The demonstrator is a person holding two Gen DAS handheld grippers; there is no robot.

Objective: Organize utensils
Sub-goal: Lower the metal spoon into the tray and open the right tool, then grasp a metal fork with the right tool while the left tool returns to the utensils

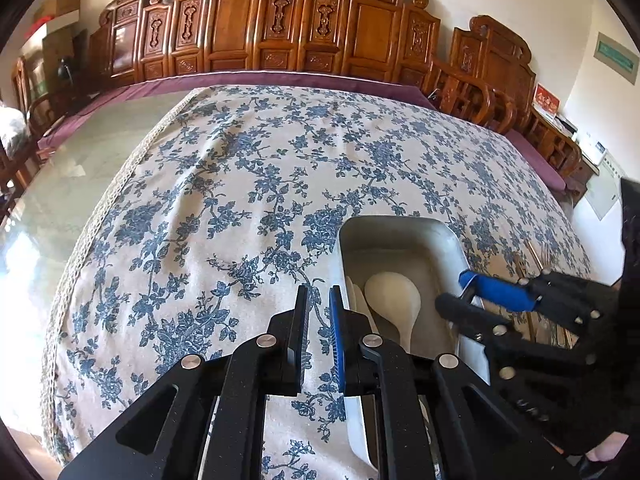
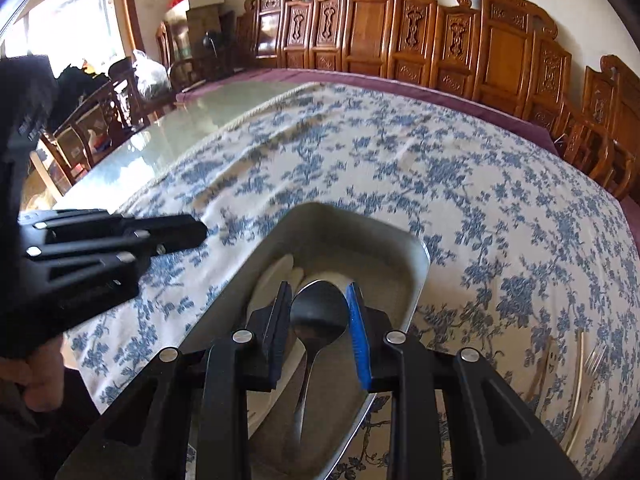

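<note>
The right gripper [image 2: 318, 320] hangs over the near half of the tray [image 2: 416, 280]. A metal spoon [image 2: 318, 312] lies between its fingers, with the bowl level with the fingertips and the handle running back under the gripper. The jaws stand moderately apart. Whether the pads touch the spoon bowl cannot be told, so it is unclear if the spoon is gripped or already lying loose in the tray.

Risk: if the gripper lifts while a pad is touching the bowl, the spoon may drag or tip over the tray rim. The smooth, rounded bowl is likely to slip under a light pinch.

The left gripper [image 1: 319, 332] sits just left of the tray, above the tablecloth [image 1: 200, 200]. Its jaws are narrowly parted and hold nothing.

White spoons [image 1: 394, 296] rest deeper in the tray. More cutlery, including a fork [image 2: 594, 360], lies on the cloth to the right, outside the tray.
</note>
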